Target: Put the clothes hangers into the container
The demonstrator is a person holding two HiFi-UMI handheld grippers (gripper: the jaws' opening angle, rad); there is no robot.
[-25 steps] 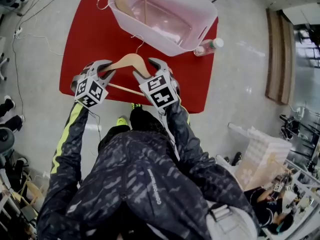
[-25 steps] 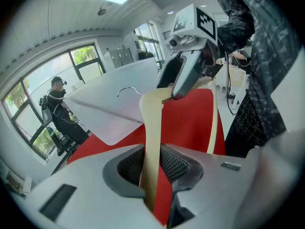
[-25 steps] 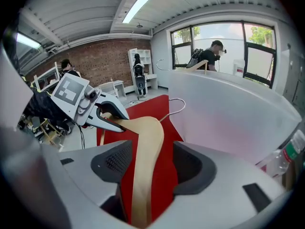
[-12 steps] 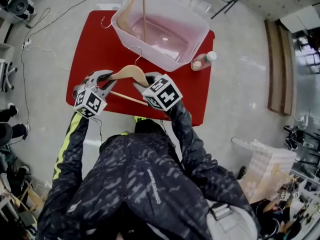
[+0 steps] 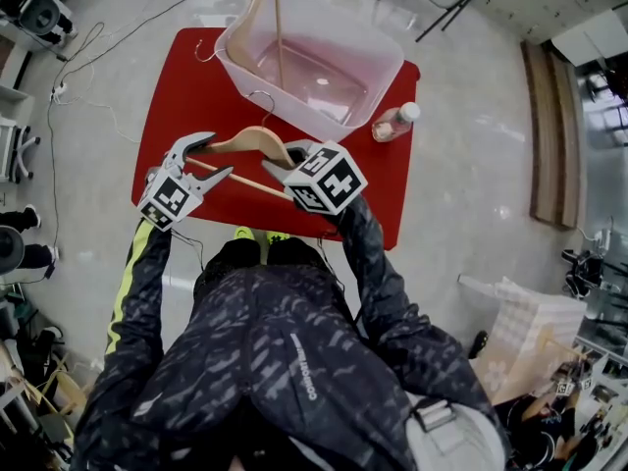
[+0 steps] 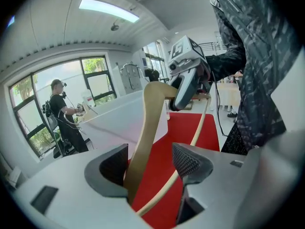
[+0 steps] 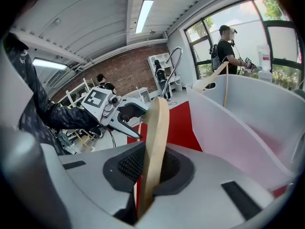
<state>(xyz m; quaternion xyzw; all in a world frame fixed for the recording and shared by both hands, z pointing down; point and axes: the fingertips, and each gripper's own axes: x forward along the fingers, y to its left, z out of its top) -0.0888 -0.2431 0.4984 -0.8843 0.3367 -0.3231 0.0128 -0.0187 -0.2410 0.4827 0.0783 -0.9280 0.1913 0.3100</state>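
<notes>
The person's torso and sleeves cover the near edge of the red counter (image 5: 196, 86) in the head view, and the marker cube on the right gripper (image 5: 278, 158) hides its tips there. The second hanger (image 5: 257, 13), leaning inside the container (image 5: 294, 106), is cut off by the top of the picture. The left gripper (image 5: 201, 155) has its fingers (image 6: 190, 161) spread wide, having just been opening. One arm and the thin lower bar of the wooden hanger (image 5: 250, 143) pass through the gap between them. The arm runs close along one finger and stands clear of the ribbed pad of the other, so nothing is pinched. In its own view the right gripper (image 7: 150, 163) has fingers that have just been closing, and they now press on the flat end of the hanger's other arm (image 7: 157, 137), which stands up between the pads. The hanger is pale wood with a gently arched top, a slim rod beneath and a wire hook (image 5: 263, 101). It hangs in the air between the two grippers above the middle of the counter, with its hook pointing at the container's near wall. The container is pale and translucent, and sits at the far edge of the counter. A small clear bottle (image 5: 392, 121) lies beside its right corner.
</notes>
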